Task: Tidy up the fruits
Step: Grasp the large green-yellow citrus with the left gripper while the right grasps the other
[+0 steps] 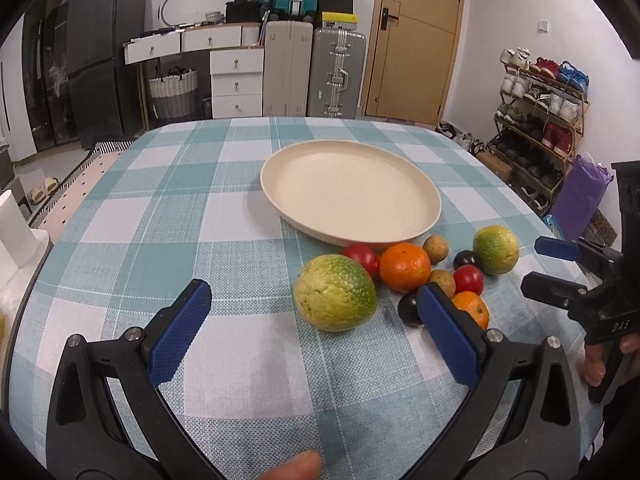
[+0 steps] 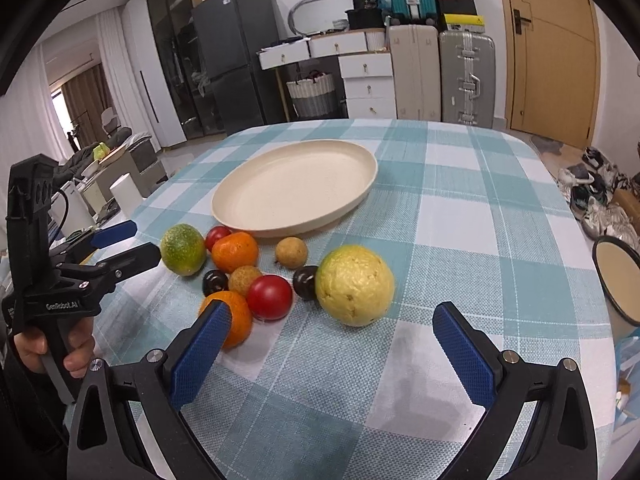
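Note:
A cream plate (image 1: 424, 190) (image 2: 360, 160) lies empty on the checked table. In front of it is a cluster of fruit: a large yellow-green guava (image 1: 335, 298) (image 2: 355, 285), a smaller green one (image 1: 496, 249) (image 2: 183, 249), two oranges (image 1: 405, 267) (image 2: 235, 251), red tomatoes (image 1: 468, 279) (image 2: 269, 297), dark plums (image 1: 409, 308) (image 2: 305, 282) and brown longans (image 1: 435, 249) (image 2: 291, 252). My left gripper (image 1: 312, 300) is open, just short of the large guava. My right gripper (image 2: 332, 320) is open, close to the same guava from the other side.
A white enamel pot (image 2: 618, 280) stands at the table's right edge in the right wrist view. A white cylinder (image 1: 12, 228) stands off the table's left edge. Suitcases, drawers and a shoe rack (image 1: 540, 120) stand beyond the table.

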Action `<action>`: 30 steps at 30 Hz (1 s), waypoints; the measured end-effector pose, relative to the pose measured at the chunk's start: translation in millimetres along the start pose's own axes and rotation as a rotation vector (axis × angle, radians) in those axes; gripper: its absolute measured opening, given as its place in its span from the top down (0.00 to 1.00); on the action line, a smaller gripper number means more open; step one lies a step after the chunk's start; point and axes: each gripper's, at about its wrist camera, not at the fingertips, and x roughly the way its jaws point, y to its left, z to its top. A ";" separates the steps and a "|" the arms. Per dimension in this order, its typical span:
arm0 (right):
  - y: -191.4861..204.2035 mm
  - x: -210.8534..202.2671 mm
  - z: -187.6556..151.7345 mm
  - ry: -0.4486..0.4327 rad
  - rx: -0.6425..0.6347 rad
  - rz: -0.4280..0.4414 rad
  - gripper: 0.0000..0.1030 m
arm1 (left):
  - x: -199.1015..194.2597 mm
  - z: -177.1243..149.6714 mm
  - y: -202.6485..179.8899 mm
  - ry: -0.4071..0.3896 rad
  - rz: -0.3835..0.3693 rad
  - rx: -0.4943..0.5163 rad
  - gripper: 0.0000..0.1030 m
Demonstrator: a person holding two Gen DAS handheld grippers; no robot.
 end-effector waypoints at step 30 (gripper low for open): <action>-23.6 35.6 14.7 0.096 0.069 -0.017 0.26 | 41.0 9.6 0.5 0.122 -0.069 0.010 0.33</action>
